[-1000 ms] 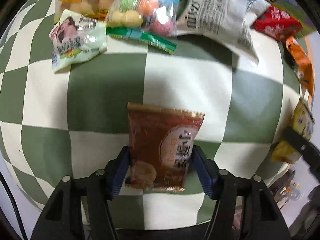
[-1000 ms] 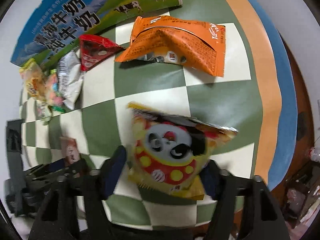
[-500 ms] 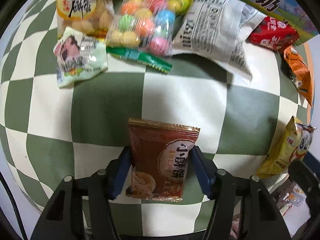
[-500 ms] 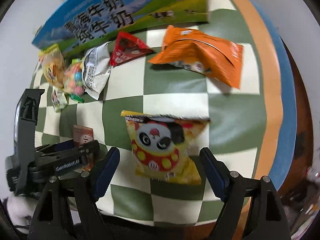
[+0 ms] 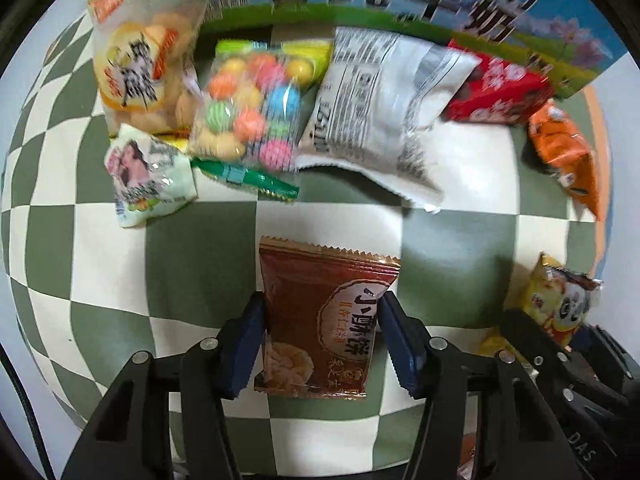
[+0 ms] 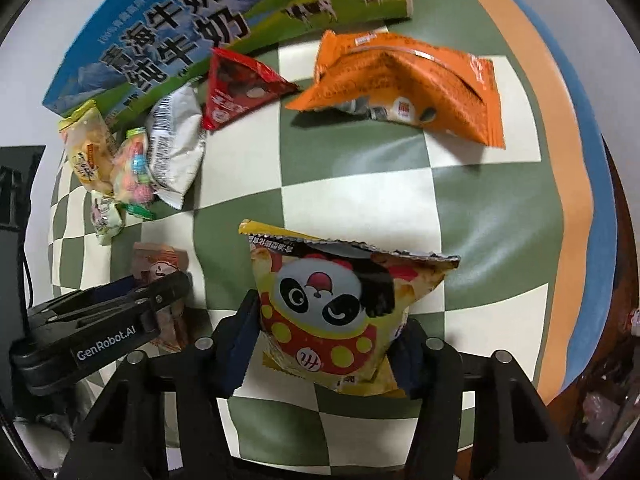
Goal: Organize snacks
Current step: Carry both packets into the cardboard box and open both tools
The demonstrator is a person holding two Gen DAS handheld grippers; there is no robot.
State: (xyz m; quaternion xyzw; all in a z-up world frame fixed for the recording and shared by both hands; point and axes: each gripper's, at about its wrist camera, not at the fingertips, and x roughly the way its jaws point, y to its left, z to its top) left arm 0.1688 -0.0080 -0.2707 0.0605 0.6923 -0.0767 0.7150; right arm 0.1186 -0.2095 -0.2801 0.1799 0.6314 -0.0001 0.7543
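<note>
A: Left gripper [image 5: 320, 344]: blue pads clamped on both side edges of the brown biscuit packet [image 5: 324, 320], packet upright between them over the checkered cloth [image 5: 200, 248].

B: Right gripper [image 6: 324, 344]?

A: Clenched on the yellow panda bag [image 6: 340, 308], low on its sides; the bag's top seam points toward the milk carton [image 6: 192, 28].

B: Other snacks, relative to the carton?

A: Lined along its front edge in the left wrist view: rice-cracker bag [image 5: 148, 56], candy-ball bag [image 5: 248, 100], white pouch [image 5: 380, 116], red packet [image 5: 500, 88]. Orange bag [image 5: 568, 156] near the carton's right end. A pale green packet [image 5: 148, 176] and a green strip [image 5: 248, 176] sit just in front of the cracker and candy bags, farther from the carton.
</note>
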